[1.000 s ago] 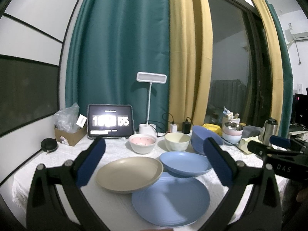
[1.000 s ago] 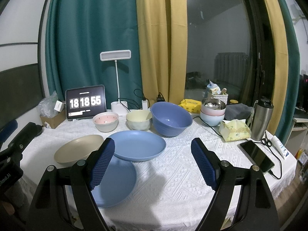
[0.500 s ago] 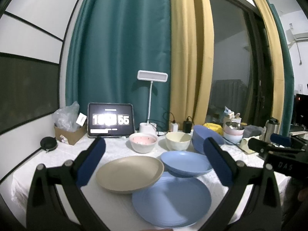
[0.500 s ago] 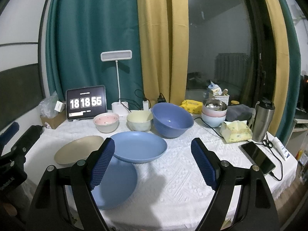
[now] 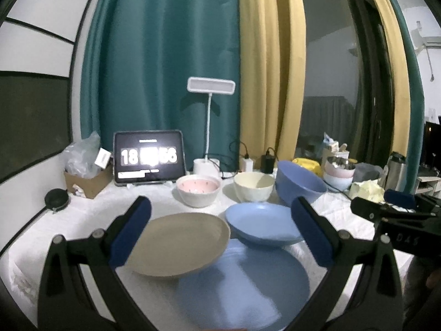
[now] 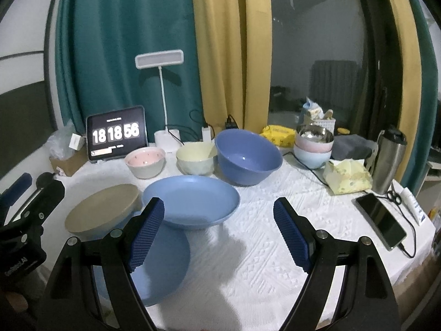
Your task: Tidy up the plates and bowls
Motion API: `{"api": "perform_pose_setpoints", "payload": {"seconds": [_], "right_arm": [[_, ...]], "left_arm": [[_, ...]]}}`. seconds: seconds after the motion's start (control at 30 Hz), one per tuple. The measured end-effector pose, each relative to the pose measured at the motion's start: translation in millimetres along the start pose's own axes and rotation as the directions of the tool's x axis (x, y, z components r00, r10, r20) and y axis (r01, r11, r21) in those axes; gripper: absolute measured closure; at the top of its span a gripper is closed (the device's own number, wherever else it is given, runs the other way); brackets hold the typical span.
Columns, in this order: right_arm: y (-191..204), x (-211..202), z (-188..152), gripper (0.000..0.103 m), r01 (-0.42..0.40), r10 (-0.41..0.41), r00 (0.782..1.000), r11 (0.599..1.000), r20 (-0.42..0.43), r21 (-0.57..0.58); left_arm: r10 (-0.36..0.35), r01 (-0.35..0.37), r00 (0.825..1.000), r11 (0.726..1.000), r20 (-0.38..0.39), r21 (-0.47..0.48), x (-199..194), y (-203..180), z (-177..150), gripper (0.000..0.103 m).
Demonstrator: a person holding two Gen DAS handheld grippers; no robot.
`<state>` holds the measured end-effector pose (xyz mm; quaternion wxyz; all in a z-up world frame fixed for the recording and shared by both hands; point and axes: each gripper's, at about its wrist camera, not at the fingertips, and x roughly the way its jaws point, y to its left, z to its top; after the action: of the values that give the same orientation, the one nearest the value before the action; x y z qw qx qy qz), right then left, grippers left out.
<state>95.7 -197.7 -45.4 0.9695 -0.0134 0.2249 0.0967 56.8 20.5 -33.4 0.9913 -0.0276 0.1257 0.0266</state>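
At the table's [image 6: 275, 248] left edge the left gripper [image 5: 220, 231] hangs with its jaws spread wide and nothing between them. Just ahead of it, near the left front corner, a beige plate [image 5: 179, 245] lies with its right rim over a flat blue plate [image 5: 248, 289] that sits at the front edge. A deeper blue plate [image 6: 193, 201] rests beside the beige one, toward the table's middle, its near rim overlapping the flat blue plate. Along the back edge a tablet clock [image 6: 117, 135] stands toward the left corner, a white desk lamp [image 6: 160, 60] rising just right of it. In front of them a row runs rightward: a pink-lined bowl [image 6: 145, 161], a cream bowl [image 6: 195, 157] and a large blue bowl [image 6: 248, 157], the last two touching. The right gripper [image 6: 219, 231] hovers over the front middle of the table, released and empty. Further right sit stacked bowls [image 6: 312, 146], a tissue pack [image 6: 348, 179], a steel flask [image 6: 390, 160] and, near the right edge, a phone [image 6: 381, 220].
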Motion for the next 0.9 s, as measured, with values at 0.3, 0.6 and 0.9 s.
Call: {"api": "perform_pose_setpoints", "payload": {"seconds": [0.3,0.6,0.9], "right_arm": [[-11.2,54.0,3.9,0.018,-0.017,0.020,0.993,0.999,-0.112,0.031],[-25.1,106.5,4.9,0.019,-0.050,0.065,0.976,0.996,-0.206,0.078],[-35.2,155.7,-4.1,0.034,-0.089,0.122,0.949,0.989,-0.292,0.121]], "left_arm": [[-0.012,0.014,0.996,1.000,-0.086,0.020,42.4,-9.3,0.0,0.001],[-0.002,0.010,0.986,0.999,-0.169,0.049,82.0,-19.5,-0.5,0.002],[0.024,-0.008,0.975,0.997,-0.221,0.077,110.4,-26.3,-2.2,0.002]]}}
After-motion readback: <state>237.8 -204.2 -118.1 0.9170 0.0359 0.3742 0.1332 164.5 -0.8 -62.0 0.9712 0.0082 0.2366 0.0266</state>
